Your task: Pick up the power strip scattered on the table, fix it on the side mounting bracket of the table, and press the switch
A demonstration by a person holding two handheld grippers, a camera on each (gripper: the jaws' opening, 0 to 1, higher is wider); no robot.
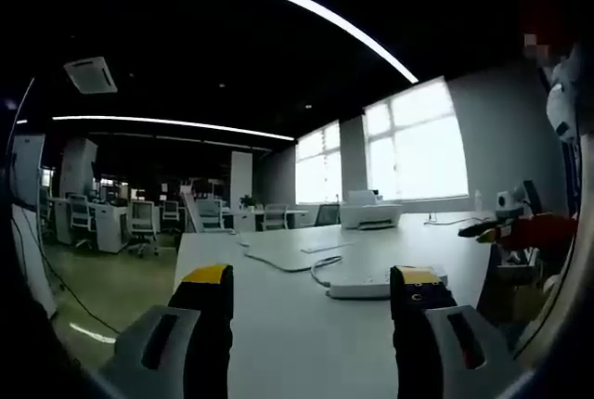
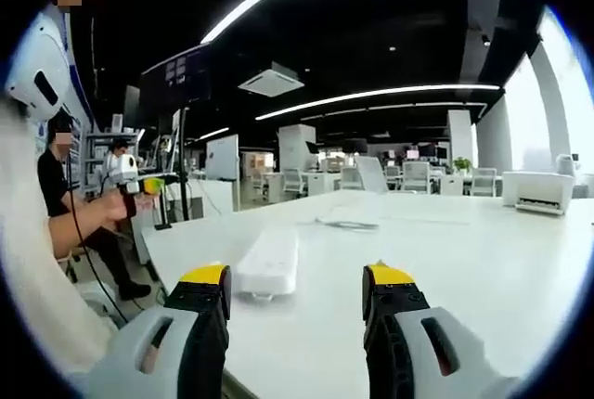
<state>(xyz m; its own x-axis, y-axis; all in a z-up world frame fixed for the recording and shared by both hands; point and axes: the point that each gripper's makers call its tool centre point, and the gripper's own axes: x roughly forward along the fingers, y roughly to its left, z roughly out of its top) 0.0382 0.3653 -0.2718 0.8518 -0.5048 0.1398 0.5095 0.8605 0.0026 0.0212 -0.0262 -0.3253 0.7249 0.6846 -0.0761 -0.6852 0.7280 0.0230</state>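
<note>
Two low views across one shared white table (image 1: pixel 278 325), opposite sides.

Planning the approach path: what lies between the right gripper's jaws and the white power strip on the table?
Nothing: in the right gripper view, bare white table separates the open right gripper from the white power strip.

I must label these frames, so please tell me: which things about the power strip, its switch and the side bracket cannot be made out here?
- Power strip switch: right gripper view, too small and washed out white.
- Its near end in the left gripper view: covered by that gripper's own right jaw.
- Cable: left gripper view, its far end is lost against the white table.
- Side mounting bracket: cannot be identified in the left or right gripper view.
</note>
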